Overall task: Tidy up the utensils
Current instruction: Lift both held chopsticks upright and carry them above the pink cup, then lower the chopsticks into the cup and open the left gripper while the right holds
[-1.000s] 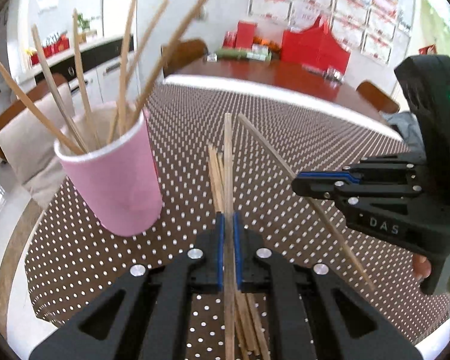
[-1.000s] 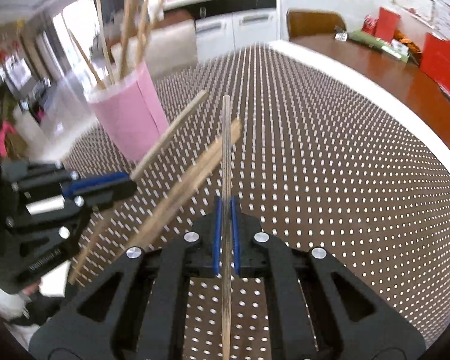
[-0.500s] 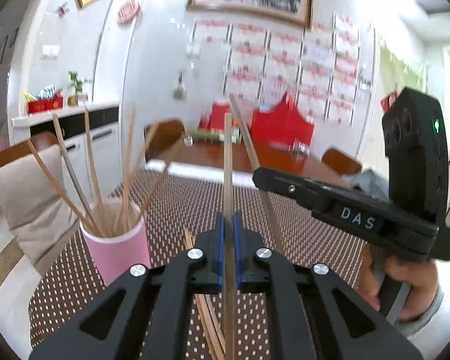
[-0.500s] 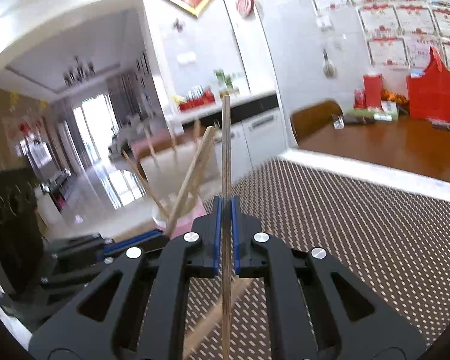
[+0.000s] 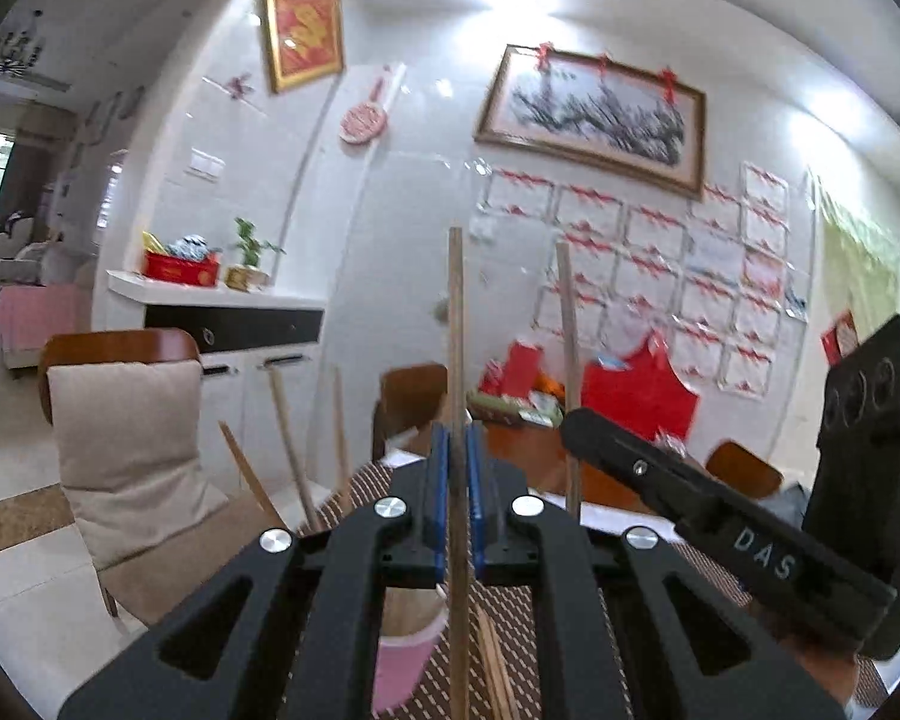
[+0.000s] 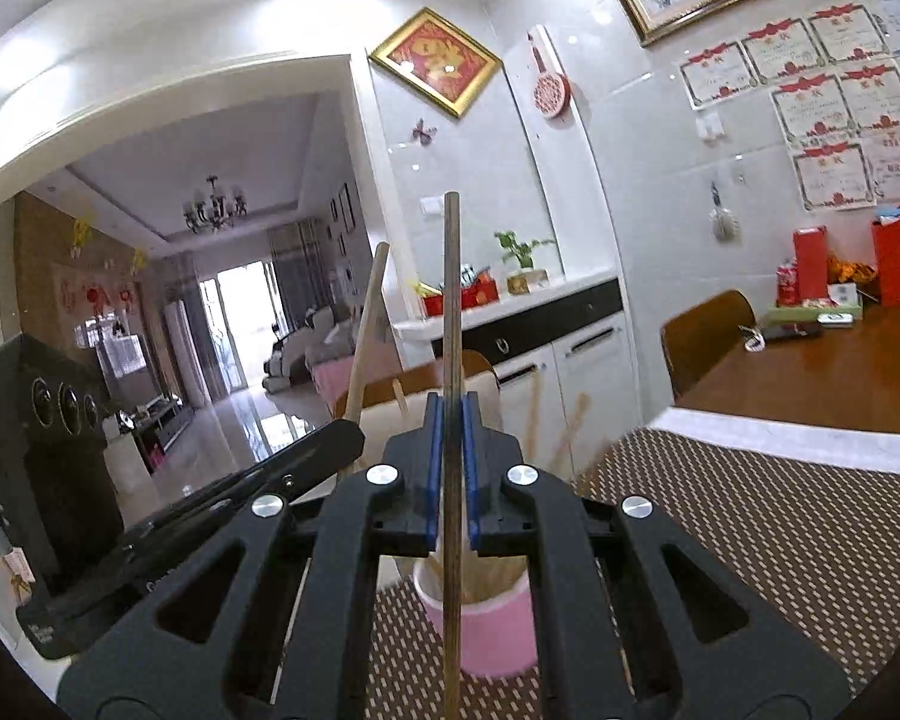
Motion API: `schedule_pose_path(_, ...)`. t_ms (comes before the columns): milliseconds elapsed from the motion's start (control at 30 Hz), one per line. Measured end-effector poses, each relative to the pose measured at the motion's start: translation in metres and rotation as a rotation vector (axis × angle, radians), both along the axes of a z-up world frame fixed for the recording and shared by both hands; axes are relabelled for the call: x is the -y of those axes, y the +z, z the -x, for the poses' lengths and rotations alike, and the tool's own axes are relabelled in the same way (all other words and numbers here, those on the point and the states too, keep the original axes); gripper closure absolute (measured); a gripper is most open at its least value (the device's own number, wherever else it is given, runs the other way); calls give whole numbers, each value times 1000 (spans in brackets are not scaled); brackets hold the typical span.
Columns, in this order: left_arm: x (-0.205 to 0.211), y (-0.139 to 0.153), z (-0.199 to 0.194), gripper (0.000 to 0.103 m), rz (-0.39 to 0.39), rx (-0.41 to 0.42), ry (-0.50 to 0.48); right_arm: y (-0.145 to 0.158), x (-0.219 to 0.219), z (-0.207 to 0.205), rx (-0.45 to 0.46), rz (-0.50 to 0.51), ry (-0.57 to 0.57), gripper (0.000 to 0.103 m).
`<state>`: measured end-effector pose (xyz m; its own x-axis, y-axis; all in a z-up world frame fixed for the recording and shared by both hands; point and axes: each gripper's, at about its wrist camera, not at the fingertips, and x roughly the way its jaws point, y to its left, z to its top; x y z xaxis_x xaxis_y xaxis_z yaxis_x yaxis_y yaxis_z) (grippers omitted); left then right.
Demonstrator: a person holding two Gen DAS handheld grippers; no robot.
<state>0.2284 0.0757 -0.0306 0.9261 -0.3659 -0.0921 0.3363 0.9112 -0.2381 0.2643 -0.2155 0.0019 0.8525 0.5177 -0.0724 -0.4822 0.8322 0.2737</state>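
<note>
My left gripper (image 5: 457,480) is shut on a wooden chopstick (image 5: 456,324) that stands upright. My right gripper (image 6: 450,456) is shut on another chopstick (image 6: 451,300), also upright. Both are held high above the table. The pink cup (image 6: 498,624) with several chopsticks in it stands below, partly hidden by the jaws; it also shows in the left wrist view (image 5: 399,666). More loose chopsticks (image 5: 495,660) lie on the dotted tablecloth beside the cup. The right gripper shows in the left wrist view (image 5: 714,531), close on the right, with its chopstick (image 5: 569,360).
The brown dotted tablecloth (image 6: 780,540) covers the table's near end. A chair with a beige cushion (image 5: 126,438) stands on the left. Red boxes (image 5: 636,390) lie on the bare wooden far end of the table (image 6: 840,372). A white cabinet (image 6: 570,360) stands behind.
Both grippers have risen from the table and tilted up, each carrying its chopstick from lying level to upright. The cup now sits low in both views.
</note>
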Motion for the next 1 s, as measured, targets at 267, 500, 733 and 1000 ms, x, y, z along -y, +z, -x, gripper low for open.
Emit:
schedule_pose_path(267, -4, 12, -29, 97, 54, 107, 59, -1, -26, -28, 66, -8, -28, 96)
schedule_pose_path(500, -4, 15, -46, 97, 77, 161, 113, 2, -24, -41, 101, -35, -54, 97)
schedule_pose_path(733, 6, 10, -54, 97, 58, 241, 177, -3, -24, -49, 113, -56, -75, 96)
schedule_pose_path(1000, 10, -11, -60, 97, 68, 238, 226, -12, -22, -55, 103, -66, -81, 96)
